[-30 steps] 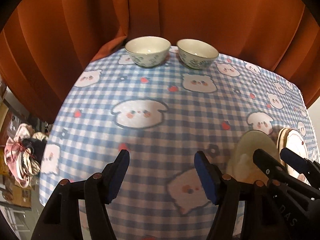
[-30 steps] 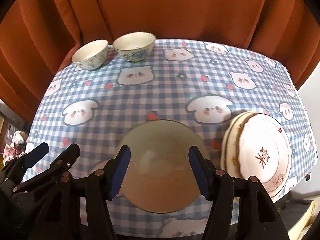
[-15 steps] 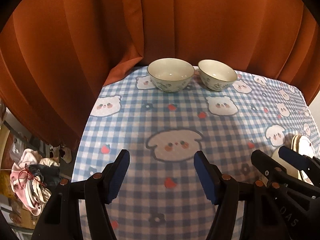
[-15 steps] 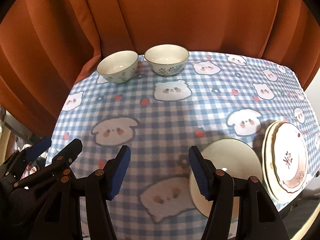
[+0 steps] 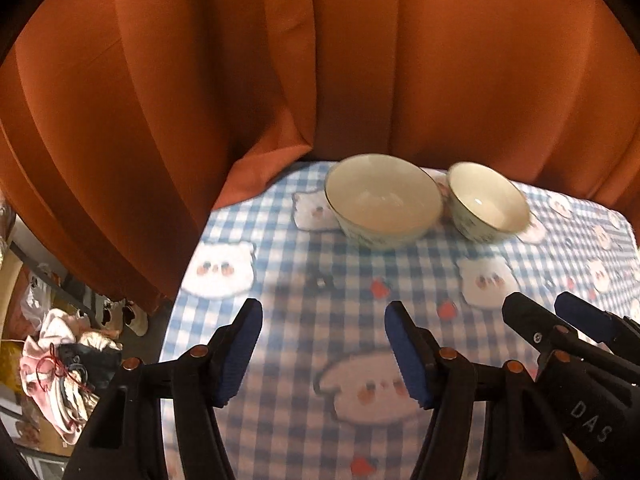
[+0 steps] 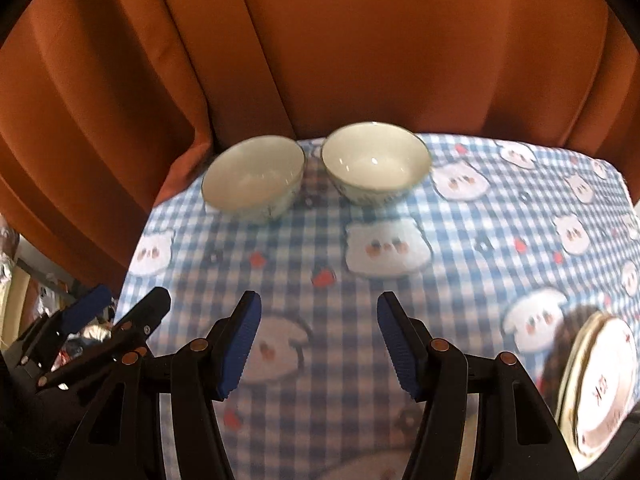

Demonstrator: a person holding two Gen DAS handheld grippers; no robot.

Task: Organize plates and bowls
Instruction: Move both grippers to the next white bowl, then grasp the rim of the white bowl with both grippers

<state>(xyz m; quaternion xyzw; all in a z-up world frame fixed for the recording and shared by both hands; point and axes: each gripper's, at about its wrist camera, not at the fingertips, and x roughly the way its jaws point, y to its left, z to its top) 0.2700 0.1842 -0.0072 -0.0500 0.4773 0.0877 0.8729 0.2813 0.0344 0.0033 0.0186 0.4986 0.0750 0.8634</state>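
Your left hand-held gripper (image 5: pixel 323 350) hangs over the checked cloth of the worktop (image 5: pixel 304 272), jaws partly apart and closing, nothing between the pads. Ahead of it, at the far edge by the orange curtain (image 5: pixel 240 80), the left bowl (image 5: pixel 383 199) sits upright, with the right bowl (image 5: pixel 486 201) just beside it. Your right hand-held gripper (image 6: pixel 319 344) is likewise half open and empty, above bare cloth. Stacked plates (image 6: pixel 596 384) lie at the worktop's near right edge, well apart from the bowls. A heap of clothing (image 5: pixel 60 364) lies on the floor to the left.
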